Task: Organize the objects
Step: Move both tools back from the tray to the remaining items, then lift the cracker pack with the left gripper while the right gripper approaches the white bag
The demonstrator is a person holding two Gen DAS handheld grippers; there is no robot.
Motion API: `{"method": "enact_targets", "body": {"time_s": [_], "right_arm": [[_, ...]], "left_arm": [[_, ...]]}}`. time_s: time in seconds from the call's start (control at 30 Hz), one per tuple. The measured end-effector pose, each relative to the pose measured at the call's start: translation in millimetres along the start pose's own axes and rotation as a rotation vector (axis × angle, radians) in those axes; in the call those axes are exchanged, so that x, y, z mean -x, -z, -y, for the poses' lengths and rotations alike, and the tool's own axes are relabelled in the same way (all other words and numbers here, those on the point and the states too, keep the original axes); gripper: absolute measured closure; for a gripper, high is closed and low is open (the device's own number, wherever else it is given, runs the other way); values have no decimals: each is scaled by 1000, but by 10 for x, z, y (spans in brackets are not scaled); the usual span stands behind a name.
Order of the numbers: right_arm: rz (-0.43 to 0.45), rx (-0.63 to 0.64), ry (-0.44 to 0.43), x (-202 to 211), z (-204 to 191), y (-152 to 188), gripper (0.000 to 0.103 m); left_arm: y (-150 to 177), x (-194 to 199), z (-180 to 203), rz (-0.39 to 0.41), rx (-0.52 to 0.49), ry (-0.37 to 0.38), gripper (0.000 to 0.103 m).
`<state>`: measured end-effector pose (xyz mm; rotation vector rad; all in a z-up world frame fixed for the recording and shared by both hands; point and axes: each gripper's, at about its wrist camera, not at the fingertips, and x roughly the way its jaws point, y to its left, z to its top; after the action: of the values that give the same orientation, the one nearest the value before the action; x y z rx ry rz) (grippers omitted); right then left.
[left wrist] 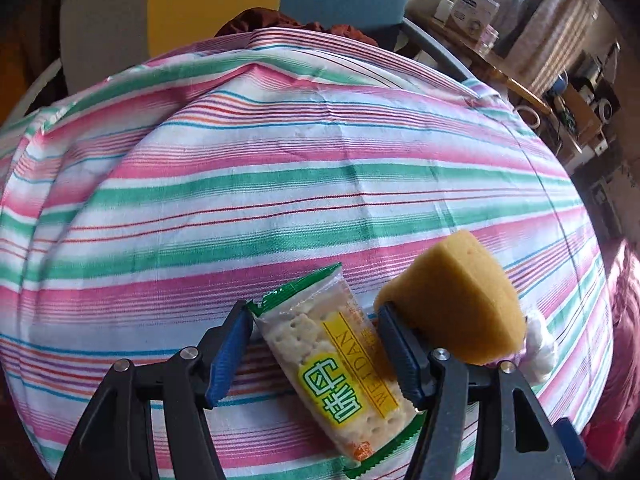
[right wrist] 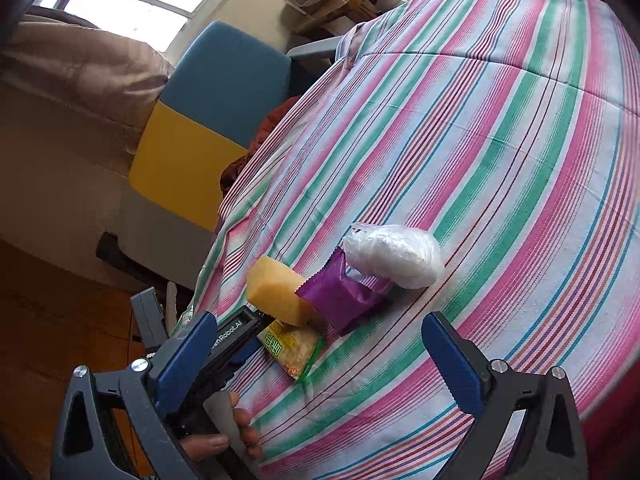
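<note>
A cracker packet (left wrist: 340, 364) with green and yellow print lies on the striped tablecloth (left wrist: 280, 168), between the fingers of my open left gripper (left wrist: 314, 320). A yellow sponge (left wrist: 456, 300) rests just right of the right finger. In the right wrist view the sponge (right wrist: 276, 296), the cracker packet (right wrist: 292, 346), a purple packet (right wrist: 344, 300) and a white plastic bag bundle (right wrist: 394, 256) lie grouped near the table's left edge. My right gripper (right wrist: 320, 340) is open and empty, above the cloth in front of the group. The left gripper's body (right wrist: 228, 340) shows beside the packet.
A blue and yellow chair back (right wrist: 208, 120) stands by the table's left edge. A wooden shelf with boxes (left wrist: 472, 12) lies behind the table. A white bundle (left wrist: 540, 344) peeks out behind the sponge. A dark red cloth (left wrist: 280, 20) lies at the far table edge.
</note>
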<state>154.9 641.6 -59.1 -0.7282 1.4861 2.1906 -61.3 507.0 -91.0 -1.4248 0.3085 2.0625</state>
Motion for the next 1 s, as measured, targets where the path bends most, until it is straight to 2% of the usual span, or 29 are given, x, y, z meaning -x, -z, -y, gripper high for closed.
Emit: {"method": "enact_targets", "body": {"time_s": [0.13,0.2,0.47,0.7,0.8,1.0], "right_arm": [[8,-13,3,9,24,-7,0],[11,-22,7,12,34,-12,0],[21,-48,30,12,83,-33,0],[46,-71,47,52,129,-70,0],[38,-69,70,20,130,-75,0],[38,-38,128,-7,91,-60,0]], "left_arm": [[180,67,48,36,-145,-8,41],[280,143,-33,48,-154,8,49],[925,503,-343,71,-237,47,51],[1565,825,-638,140,-276,56,51],[1725,895,-689,183,-304,63,51],[1826,885,-736,281,-319,93,51]]}}
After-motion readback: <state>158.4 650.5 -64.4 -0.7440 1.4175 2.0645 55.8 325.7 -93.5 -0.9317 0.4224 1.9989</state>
